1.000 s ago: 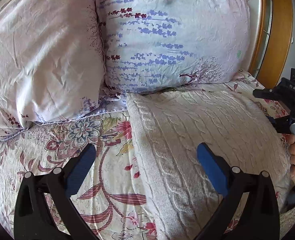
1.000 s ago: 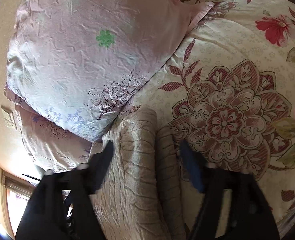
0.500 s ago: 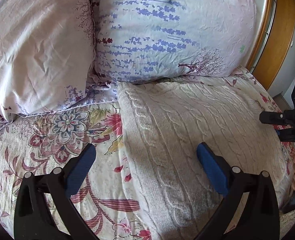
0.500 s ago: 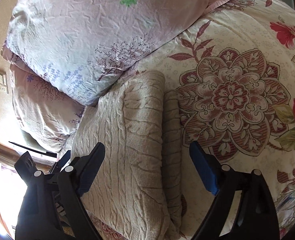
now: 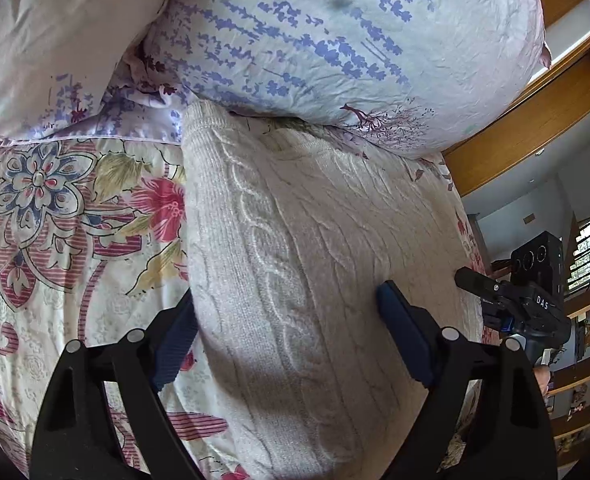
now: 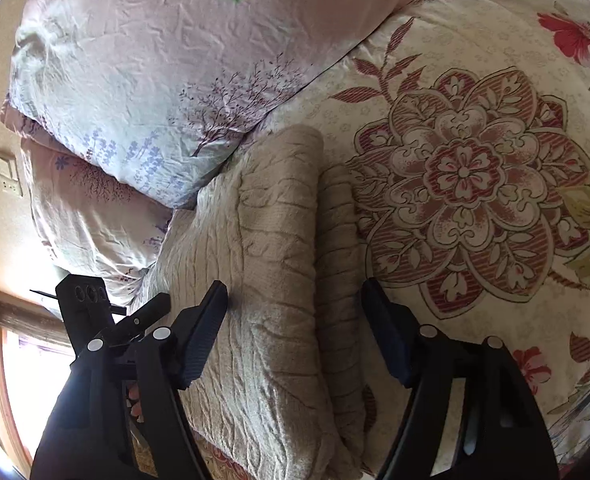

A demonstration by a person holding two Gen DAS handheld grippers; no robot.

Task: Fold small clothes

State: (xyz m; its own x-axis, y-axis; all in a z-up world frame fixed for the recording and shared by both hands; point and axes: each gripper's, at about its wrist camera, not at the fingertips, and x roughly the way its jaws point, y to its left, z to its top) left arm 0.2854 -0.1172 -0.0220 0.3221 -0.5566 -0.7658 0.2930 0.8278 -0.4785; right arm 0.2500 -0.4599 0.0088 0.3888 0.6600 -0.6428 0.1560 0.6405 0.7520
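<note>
Closing my left gripper [image 5: 287, 336] around the near-left edge of the cable-knit sweater [image 5: 315, 240], I have one pad beside the fold on the floral bedspread [image 5: 55, 240] and the other over the knit, neither pressing yet. My right gripper [image 6: 295, 332] is narrowing too, straddling the sweater's opposite folded edge with its rolled strip between the jaws, still not clamped. The sweater lies on the bed, its far end tucked against the lavender-print pillow [image 5: 355, 40]. I judge it thick, soft and floppy, fairly light, and not slippery; the layers will sag and slide apart unless I pinch all of them together. I would take it deep at both folded edges, not by the top layer alone.
</note>
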